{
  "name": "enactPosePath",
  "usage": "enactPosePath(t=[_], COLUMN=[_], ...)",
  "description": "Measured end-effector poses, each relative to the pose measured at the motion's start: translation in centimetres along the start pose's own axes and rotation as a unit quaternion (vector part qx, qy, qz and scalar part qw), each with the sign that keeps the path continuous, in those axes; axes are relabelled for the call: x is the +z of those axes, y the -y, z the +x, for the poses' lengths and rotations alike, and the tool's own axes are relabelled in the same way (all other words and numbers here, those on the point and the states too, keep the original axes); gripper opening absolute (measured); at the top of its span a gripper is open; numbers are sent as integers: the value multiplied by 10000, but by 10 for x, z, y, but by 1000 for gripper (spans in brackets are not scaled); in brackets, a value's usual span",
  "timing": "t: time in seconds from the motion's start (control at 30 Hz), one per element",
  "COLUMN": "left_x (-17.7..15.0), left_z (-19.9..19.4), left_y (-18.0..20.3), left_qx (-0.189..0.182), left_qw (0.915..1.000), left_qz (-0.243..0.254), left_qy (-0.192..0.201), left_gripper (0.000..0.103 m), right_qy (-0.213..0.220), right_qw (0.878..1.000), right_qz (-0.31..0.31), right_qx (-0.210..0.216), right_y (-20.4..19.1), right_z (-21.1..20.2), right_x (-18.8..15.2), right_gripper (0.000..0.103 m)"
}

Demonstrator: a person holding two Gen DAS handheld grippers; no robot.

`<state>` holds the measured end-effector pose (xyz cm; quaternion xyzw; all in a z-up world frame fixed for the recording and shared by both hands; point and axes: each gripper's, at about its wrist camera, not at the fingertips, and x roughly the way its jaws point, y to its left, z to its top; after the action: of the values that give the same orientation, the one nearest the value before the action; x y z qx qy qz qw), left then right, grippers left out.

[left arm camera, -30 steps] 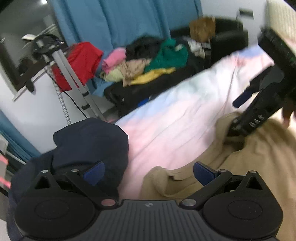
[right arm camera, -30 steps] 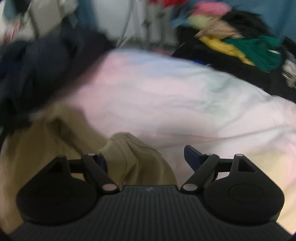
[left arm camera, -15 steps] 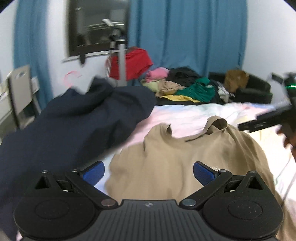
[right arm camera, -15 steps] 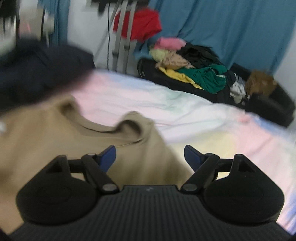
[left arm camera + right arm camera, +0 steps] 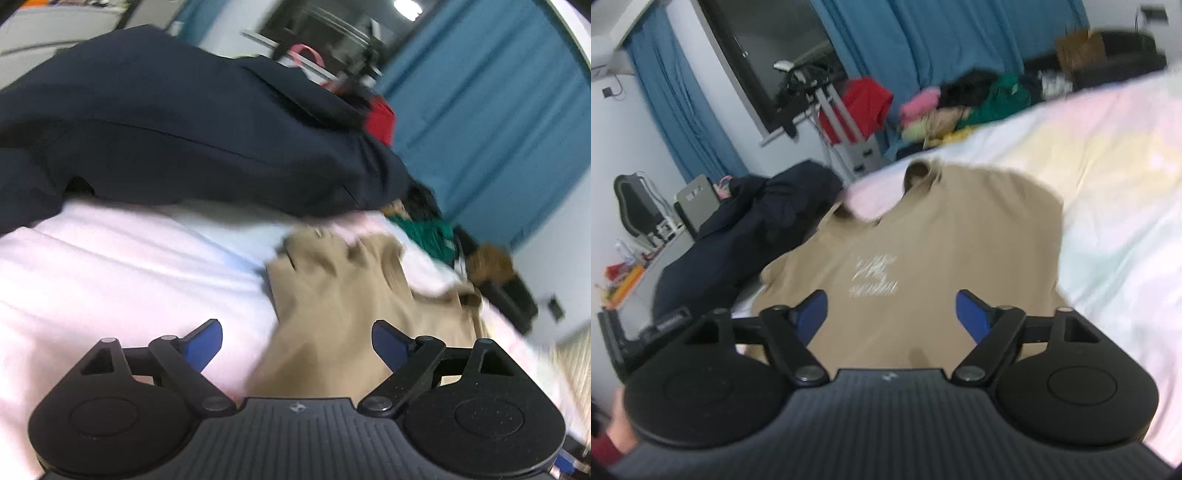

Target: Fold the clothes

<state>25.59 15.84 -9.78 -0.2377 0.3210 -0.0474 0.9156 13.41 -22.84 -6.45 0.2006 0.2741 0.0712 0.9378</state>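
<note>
Lying spread on the pastel pink, yellow and blue bedsheet (image 5: 1115,177) is the tan short-sleeved T-shirt with a pale printed chest motif (image 5: 923,236), its collar pointing toward the far edge of the bed. The right gripper (image 5: 891,312) is hovering over the shirt's lower part, its blue-padded jaws standing wide apart and grasping nothing. The left gripper (image 5: 296,341) is likewise spread and empty, its view taking in the shirt's left edge (image 5: 343,295), which is showing rumpled and blurred. A dark navy garment, bulky and heaped (image 5: 177,129), is lying on the bed just beside the shirt's left shoulder; whether the two are touching cannot be told. Beyond the bed, a pile of mixed clothes in pink, green, yellow and black (image 5: 960,107) is resting on dark furniture, a red garment (image 5: 866,99) is hanging on a grey metal stand, and blue curtains (image 5: 942,40) are covering the wall. Part of a hand (image 5: 622,428) is showing at the right view's lower left edge.
</note>
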Motion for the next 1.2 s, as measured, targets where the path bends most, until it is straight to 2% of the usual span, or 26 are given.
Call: enactPosePath(t=[0.1, 0.17, 0.23, 0.27, 0.33, 0.37, 0.4, 0.43, 0.47, 0.5, 0.53, 0.57, 0.6, 0.63, 0.67, 0.7, 0.73, 0.8, 0.87, 0.93, 0.97, 1.0, 1.07, 1.13, 1.2], left_x=[11, 19, 26, 26, 24, 23, 23, 22, 21, 19, 16, 4, -8, -20, -33, -52, -66, -95, -112, -122, -120, -118, -109, -94, -73], left_z=[12, 20, 27, 34, 46, 53, 59, 59, 58, 55, 52, 46, 41, 35, 29, 23, 19, 16, 13, 3, 0, -3, -21, -35, -36], left_y=[-12, -20, -27, -22, -12, -7, -2, 5, 12, 25, 39, 58, 78, 98, 117, 134, 145, 164, 172, 170, 165, 161, 152, 135, 117], left_qx=[-22, -37, -51, 70, 312, 433, 554, 655, 757, 917, 1077, 1108, 1132, 1151, 1161, 915, 722, 444, 234, 62, -56, -175, -468, -641, -749], left_qw=[9995, 9986, 9974, 9984, 9993, 9991, 9984, 9972, 9955, 9910, 9840, 9704, 9515, 9275, 8984, 8712, 8552, 8274, 8192, 8259, 8335, 8408, 8617, 8891, 9212], left_qz=[-295, -491, -685, -523, -198, -35, 128, 349, 571, 972, 1414, 2130, 2835, 3524, 4194, 4790, 5112, 5597, 5730, 5636, 5523, 5409, 5048, 4524, 3812], left_qy=[103, 171, 238, 187, 84, 33, -18, -17, -16, 54, 143, 257, 370, 481, 589, 563, 455, 149, -57, -142, -145, -149, -230, -276, -205], left_gripper=[88, 88, 87, 85, 72, 58, 38, 29, 12, 8, 7, 6, 5, 5, 5, 5, 5, 6, 9, 26, 42, 54, 57, 58, 65], right_qy=[220, 166, -90, -159, -172, -133, -94, -55, -25, -9, 4, 10, 19, 30, 43, 56, 68, 81, 74, 47, 34, 24, 23, 23, 21], right_qw=[9996, 9994, 9990, 9987, 9985, 9989, 9991, 9993, 9993, 9991, 9987, 9980, 9971, 9961, 9953, 9948, 9944, 9941, 9942, 9947, 9949, 9950, 9946, 9943, 9940], right_qz=[154, 306, 427, 458, 440, 390, 339, 298, 314, 394, 482, 610, 741, 864, 946, 999, 1046, 1079, 1074, 1027, 1012, 1003, 1036, 1068, 1096], right_qx=[42, 66, 98, 149, 266, 245, 223, 203, 185, 177, 171, 177, 185, 191, 182, 164, 146, 110, 73, 46, 32, 20, 23, 26, 14], right_y=[15, 22, 28, 29, 28, 28, 28, 29, 31, 35, 39, 44, 49, 54, 58, 61, 64, 65, 64, 64, 63, 63, 64, 65, 66], right_z=[23, 44, 69, 77, 86, 86, 86, 87, 86, 86, 86, 85, 84, 84, 82, 81, 79, 78, 77, 76, 75, 74, 74, 73, 73], right_x=[-1, -8, -12, -13, -13, -12, -12, -11, -9, -7, -5, -3, -1, 1, 1, 2, 2, 3, 2, 1, 1, 1, 1, 2, 2], right_gripper=[76, 76, 75, 75, 75, 74, 74, 74, 74, 75, 75, 75, 75, 75, 75, 75, 75, 75, 75, 75, 75, 75, 75, 75, 75])
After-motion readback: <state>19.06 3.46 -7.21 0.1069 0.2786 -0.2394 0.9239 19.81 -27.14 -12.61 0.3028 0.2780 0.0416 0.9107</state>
